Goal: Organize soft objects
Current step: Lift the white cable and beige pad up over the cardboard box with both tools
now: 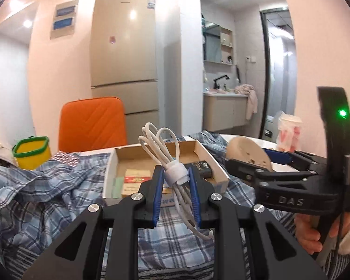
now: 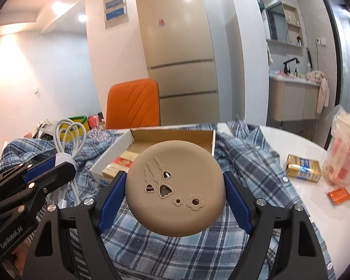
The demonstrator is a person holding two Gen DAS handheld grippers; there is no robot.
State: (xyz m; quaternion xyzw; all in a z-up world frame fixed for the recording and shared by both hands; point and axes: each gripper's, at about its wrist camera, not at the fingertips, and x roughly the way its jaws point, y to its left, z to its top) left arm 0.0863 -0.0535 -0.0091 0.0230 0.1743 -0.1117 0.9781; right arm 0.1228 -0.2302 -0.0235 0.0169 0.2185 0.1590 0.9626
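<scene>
My left gripper (image 1: 175,182) is shut on a coiled white cable (image 1: 172,163) bound by a white strap, held above the blue plaid shirt (image 1: 46,186). It also shows in the right wrist view (image 2: 65,161), with the cable (image 2: 67,135) at the left. My right gripper (image 2: 175,198) is shut on a round beige pad (image 2: 175,186) with flower and key cut-outs; it shows in the left wrist view (image 1: 247,154) at the right. An open cardboard box (image 1: 119,161) (image 2: 172,135) with small packets lies on the shirt just beyond both grippers.
An orange chair (image 1: 93,123) stands behind the table, with a yellow bin with a green rim (image 1: 32,149) to its left. On the white table (image 2: 291,144) at the right lie a gold packet (image 2: 303,168), an orange sachet (image 2: 338,196) and a bagged cup (image 2: 347,149). A fridge (image 1: 126,53) stands behind.
</scene>
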